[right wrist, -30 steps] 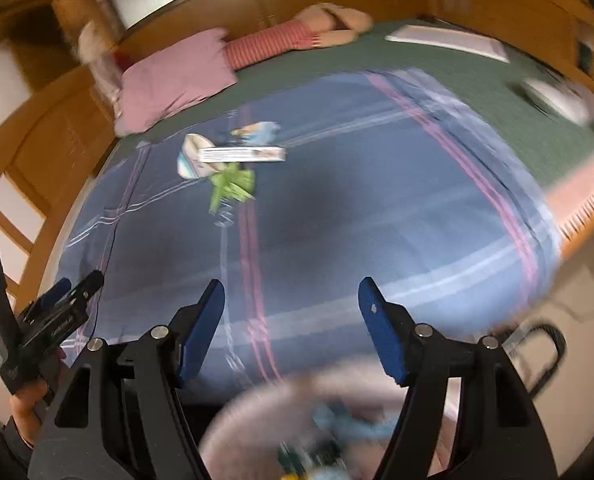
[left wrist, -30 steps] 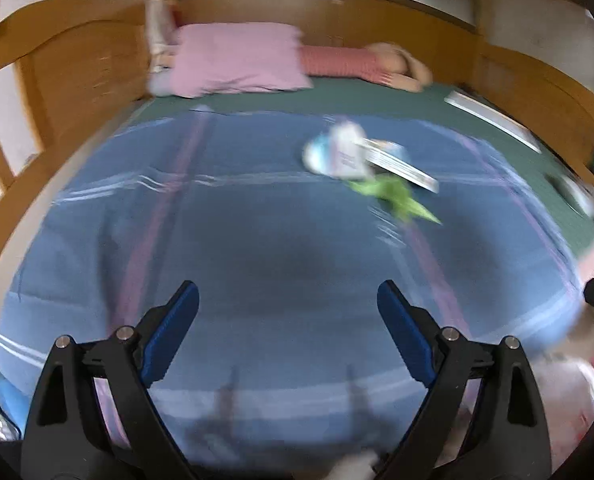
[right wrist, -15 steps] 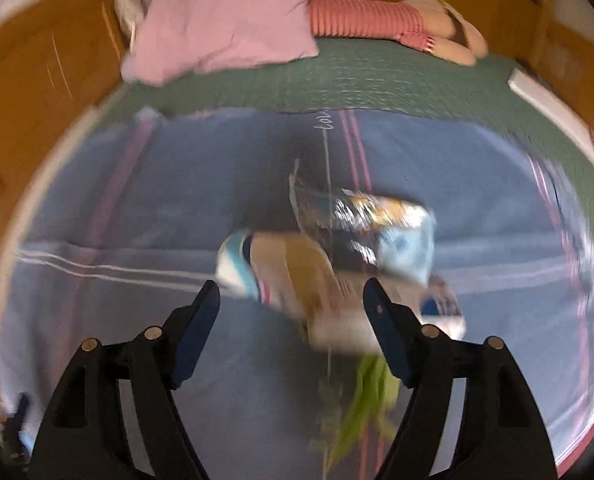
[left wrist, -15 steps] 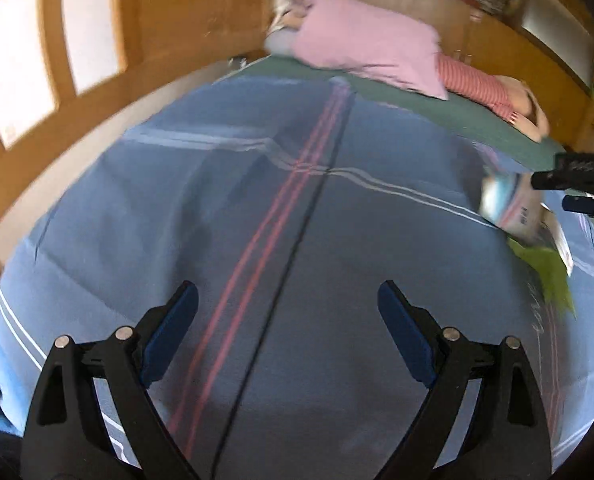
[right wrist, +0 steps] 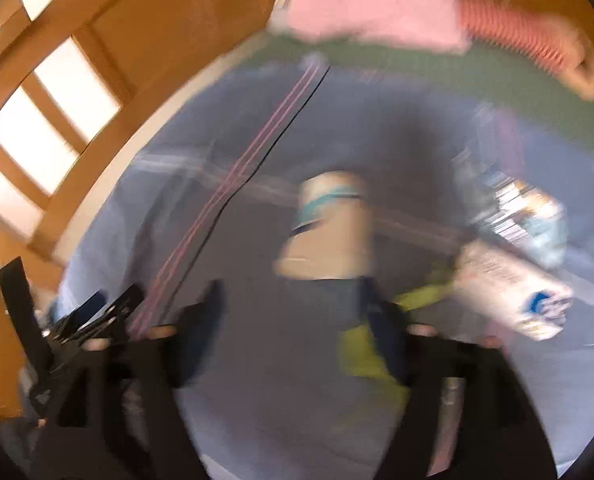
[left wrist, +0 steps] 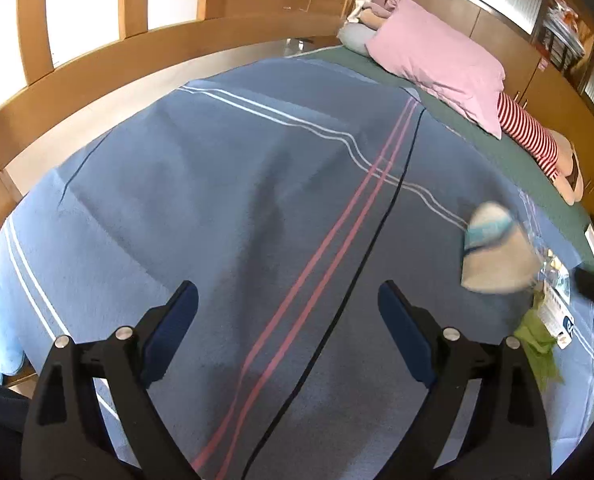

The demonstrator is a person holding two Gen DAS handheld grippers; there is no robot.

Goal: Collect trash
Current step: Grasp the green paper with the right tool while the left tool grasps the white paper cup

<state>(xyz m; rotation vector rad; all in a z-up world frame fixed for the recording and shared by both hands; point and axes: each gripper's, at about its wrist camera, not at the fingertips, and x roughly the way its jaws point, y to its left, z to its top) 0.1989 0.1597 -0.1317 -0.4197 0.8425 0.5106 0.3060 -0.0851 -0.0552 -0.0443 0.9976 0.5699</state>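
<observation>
Blue blanket (left wrist: 217, 200) with pink stripes, pink pillow (left wrist: 437, 52), green wrapper (left wrist: 537, 344).

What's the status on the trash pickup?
Both jaws open, empty; right just been opening, nearing the cup. Left over bare blanket. Wrappers and green scrap beside cup. Nothing blocking.

My picture is much blurred. My right hand-held gripper (right wrist: 293, 312) stands with jaws wide, they have just been opening, and nothing is between them. Above it, near the centre, a paper cup (right wrist: 329, 228) with teal bands lies on the blue blanket (right wrist: 257, 160) of the bed. At 3 o'clock lie a shiny wrapper (right wrist: 525, 216) and a white printed packet (right wrist: 509, 292); a green scrap (right wrist: 361, 344) is at 5 o'clock. The left hand-held gripper (right wrist: 97, 312) shows at 8 o'clock. A pink pillow (right wrist: 373, 4) is at 12 o'clock.
</observation>
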